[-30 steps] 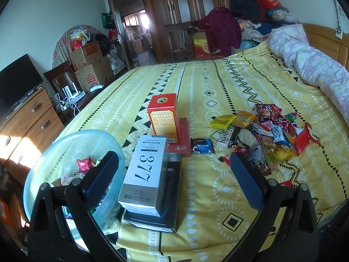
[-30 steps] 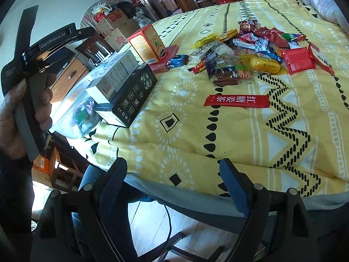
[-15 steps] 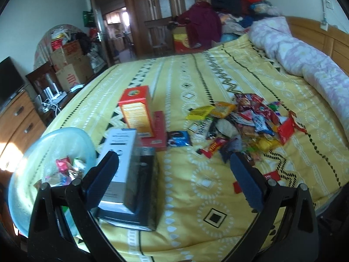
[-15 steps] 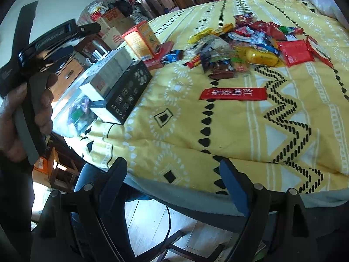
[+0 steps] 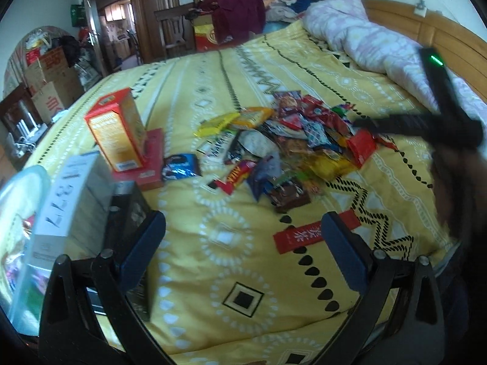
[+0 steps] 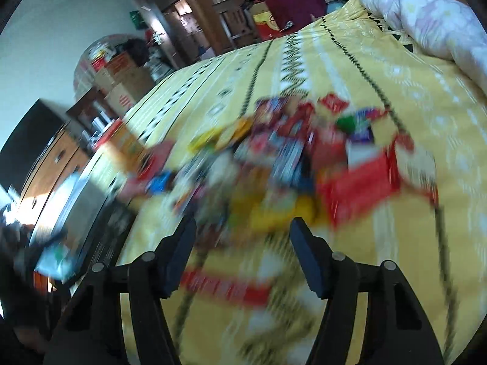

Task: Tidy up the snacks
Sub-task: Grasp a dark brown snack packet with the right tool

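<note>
Right wrist view: blurred, now over the snack pile [image 6: 292, 164] mid-frame, not the bed edge; right tongs [image 6: 242, 255] closing, empty; left tongs [image 5: 243, 249] spread, empty.

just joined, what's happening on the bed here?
A person with a handheld gripper in each hand is sorting snacks on a yellow bedspread. Nothing is picked up yet. The left gripper is open and empty near a long red packet. The right gripper is empty, its jaws closing, and faces the pile of snack packets; its view is motion-blurred. Boxes and a clear bowl sit to the left.
</note>
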Action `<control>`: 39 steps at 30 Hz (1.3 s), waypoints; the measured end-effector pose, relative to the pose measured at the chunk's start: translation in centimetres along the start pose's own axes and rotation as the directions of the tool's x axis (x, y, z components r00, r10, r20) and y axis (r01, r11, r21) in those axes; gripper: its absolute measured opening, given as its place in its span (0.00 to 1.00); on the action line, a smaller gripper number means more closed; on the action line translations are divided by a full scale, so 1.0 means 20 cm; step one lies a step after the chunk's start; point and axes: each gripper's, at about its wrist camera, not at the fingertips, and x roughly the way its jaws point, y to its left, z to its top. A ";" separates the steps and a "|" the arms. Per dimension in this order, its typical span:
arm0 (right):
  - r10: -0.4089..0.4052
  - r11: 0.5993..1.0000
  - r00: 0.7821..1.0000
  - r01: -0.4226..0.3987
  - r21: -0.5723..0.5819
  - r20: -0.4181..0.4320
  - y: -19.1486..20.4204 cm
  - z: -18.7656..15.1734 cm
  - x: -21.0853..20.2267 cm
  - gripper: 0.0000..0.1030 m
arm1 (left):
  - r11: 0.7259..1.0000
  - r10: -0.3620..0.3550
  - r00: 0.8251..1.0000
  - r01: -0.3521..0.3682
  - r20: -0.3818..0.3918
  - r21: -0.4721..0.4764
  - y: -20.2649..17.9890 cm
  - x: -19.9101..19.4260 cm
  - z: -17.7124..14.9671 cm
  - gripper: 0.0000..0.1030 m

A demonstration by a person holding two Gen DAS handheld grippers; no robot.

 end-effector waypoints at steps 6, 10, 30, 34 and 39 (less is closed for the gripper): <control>-0.067 0.997 0.996 0.069 0.022 -0.058 -0.24 0.60 0.48 0.64 | 0.998 -0.059 0.998 0.060 -0.017 0.005 0.00 0.07 -0.02 0.99; -0.025 0.994 0.995 0.036 0.105 -0.100 -0.35 0.86 0.78 0.64 | 0.997 -0.066 0.998 0.065 -0.025 -0.038 0.08 0.13 -0.02 0.99; 0.058 0.989 0.927 -0.104 -0.105 -0.372 0.18 0.20 0.73 0.67 | 0.985 -0.137 0.987 0.126 -0.085 -0.117 0.15 0.01 -0.17 1.00; 0.011 0.981 0.970 -0.057 -0.186 -0.241 0.25 0.11 0.37 0.67 | 0.985 -0.127 0.988 0.115 -0.083 -0.126 0.17 -0.06 -0.22 1.00; -0.052 0.979 0.991 0.026 -0.204 -0.121 0.26 -0.03 0.07 0.71 | 0.981 -0.137 0.988 0.125 -0.077 -0.149 0.18 -0.08 -0.24 1.00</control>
